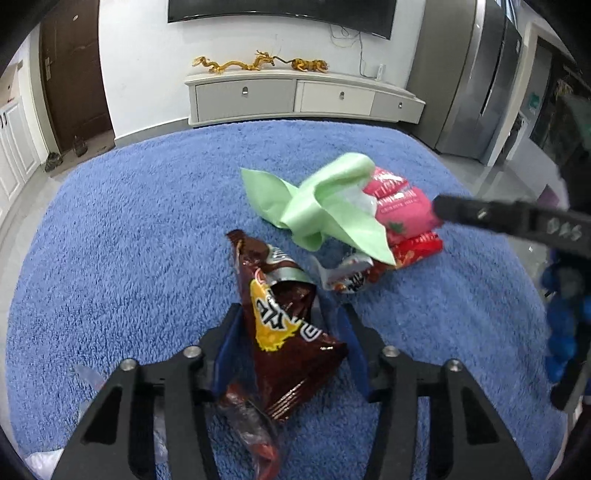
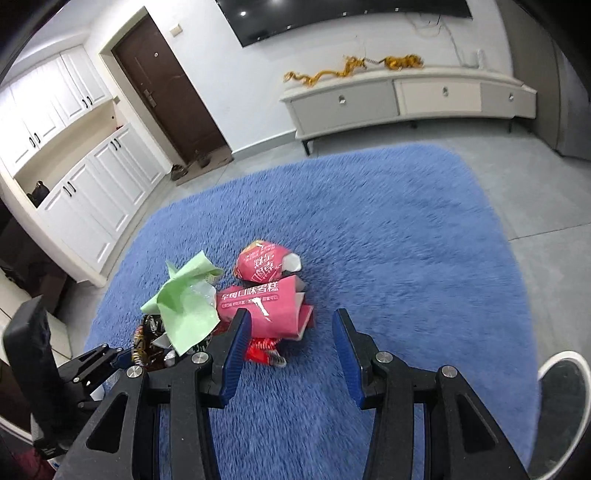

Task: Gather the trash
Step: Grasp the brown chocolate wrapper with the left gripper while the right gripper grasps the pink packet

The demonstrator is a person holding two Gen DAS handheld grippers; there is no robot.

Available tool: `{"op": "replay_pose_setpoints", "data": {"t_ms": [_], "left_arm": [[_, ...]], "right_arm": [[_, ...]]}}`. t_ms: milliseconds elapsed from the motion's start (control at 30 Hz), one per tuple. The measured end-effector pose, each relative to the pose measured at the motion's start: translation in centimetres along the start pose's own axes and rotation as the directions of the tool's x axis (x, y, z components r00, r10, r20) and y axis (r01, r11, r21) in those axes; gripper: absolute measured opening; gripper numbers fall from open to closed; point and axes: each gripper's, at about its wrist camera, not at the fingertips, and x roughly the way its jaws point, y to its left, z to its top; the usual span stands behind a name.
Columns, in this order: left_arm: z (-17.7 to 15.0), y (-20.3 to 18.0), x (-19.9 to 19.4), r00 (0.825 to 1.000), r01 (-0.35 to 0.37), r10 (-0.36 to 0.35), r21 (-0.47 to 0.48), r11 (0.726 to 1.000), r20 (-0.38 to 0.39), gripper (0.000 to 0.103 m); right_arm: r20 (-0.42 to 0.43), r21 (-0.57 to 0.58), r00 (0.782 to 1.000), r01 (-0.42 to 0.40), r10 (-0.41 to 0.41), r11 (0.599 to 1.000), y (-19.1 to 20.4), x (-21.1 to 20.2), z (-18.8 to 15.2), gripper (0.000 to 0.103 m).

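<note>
A: List items, largest first, with counts.

B: One blue shaggy rug (image 1: 147,229) covers the floor. One white TV cabinet (image 1: 295,98) stands against the far wall under one wall-mounted TV (image 1: 280,14). On the rug sits one cluster of trash: one green paper sheet (image 1: 325,206), one brown snack bag (image 1: 288,332), two pink packages (image 2: 273,306) one behind the other, one red wrapper (image 1: 417,251) and one silver-lined wrapper (image 1: 347,275).

A: State of the left gripper (image 1: 291,314)?

B: Its two blue-padded fingers (image 1: 229,343) stand on either side of the brown snack bag, which lies between them on the rug. Whether the pads press the bag, I cannot tell; there is a visible gap on the right side.

A: State of the right gripper (image 2: 288,332)?

B: Released. Its fingers (image 2: 232,354) are spread wide over the rug, holding nothing. The left finger's tip overlaps the near pink package in view; contact cannot be confirmed.

A: Differences between views?

B: The right wrist view shows two pink packages; the left wrist view shows one, partly under the green paper sheet. The right wrist view alone shows one brown door (image 2: 173,85) beside white cupboards (image 2: 92,192), and one shoe tip (image 2: 565,398) at lower right. The left wrist view alone shows one refrigerator (image 1: 476,81) and the full brown snack bag; in the right wrist view that bag is mostly hidden behind the green sheet.
</note>
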Motion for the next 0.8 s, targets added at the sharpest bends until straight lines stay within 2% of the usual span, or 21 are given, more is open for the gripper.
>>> {"op": "replay_pose_setpoints", "data": {"t_ms": [233,367,567,800], "left_arm": [[-0.2,1.5,-0.4,0.999,0.042,-0.041,-0.05,0.998,0.023,0.035],[-0.4,2.1,-0.8,0.996,0.079,-0.077,-0.084,0.993,0.035,0.032],[-0.5,2.9,-2.2,0.991,0.122,-0.114,-0.121,0.985,0.066,0.032],[-1.3,3.3,-5.5,0.985,0.149,-0.133,-0.142,0.979,0.113,0.031]], "right_arm": [[-0.017,0.049,0.995,-0.095,0.096,0.994,-0.8,1.5,0.2,0.043],[0.016,0.025,0.994,-0.107,0.107,0.994,-0.5,0.3,-0.2,0.026],[0.071,-0.014,0.994,-0.085,0.086,0.996,0.7,-2.5,-1.0,0.012],[0.114,-0.052,0.991,-0.06,0.065,0.997,2.4,-6.2,-2.9,0.006]]}}
